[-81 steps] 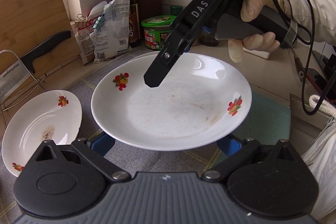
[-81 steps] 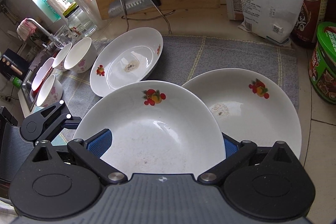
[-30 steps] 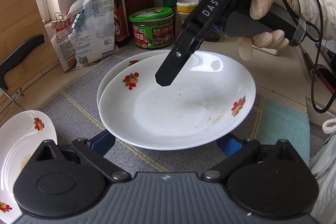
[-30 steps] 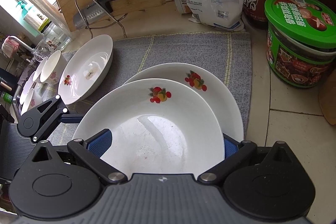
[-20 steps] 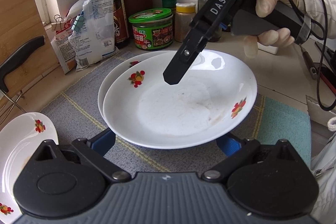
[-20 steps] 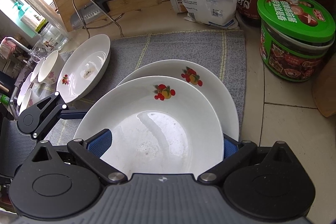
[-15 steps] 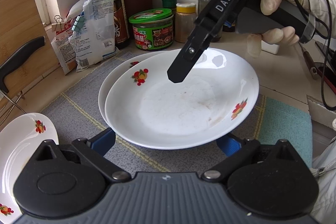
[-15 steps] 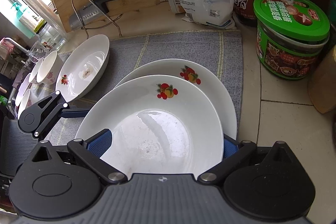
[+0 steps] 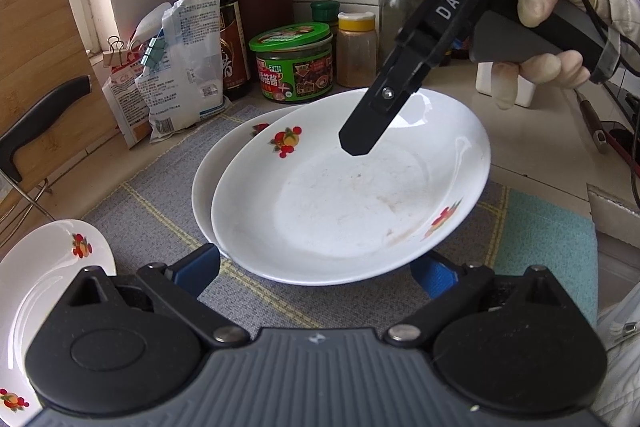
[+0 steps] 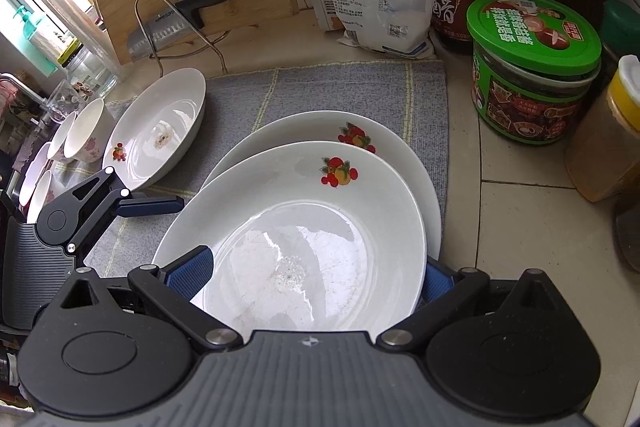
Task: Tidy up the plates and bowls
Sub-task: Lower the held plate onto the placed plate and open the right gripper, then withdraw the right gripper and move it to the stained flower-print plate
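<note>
Moved: top plate (image 9: 352, 203) now farther over lower plate (image 9: 208, 183), tilted, right rim raised.
Right hand-held gripper (image 9: 356, 143): seemingly clamped on its far rim.
Left hand-held gripper (image 9: 316, 267): fingers apart.

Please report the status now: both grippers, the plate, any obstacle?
Right gripper over top plate, grip unclear. Left gripper open, beside it. Top plate overlaps lower plate. Nothing in the way.

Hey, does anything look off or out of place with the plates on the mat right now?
The top white fruit-print plate sits off-centre and tilted on the white plate below, not nested. Its centre carries dried food residue, as does the third white plate on the grey mat.
</note>
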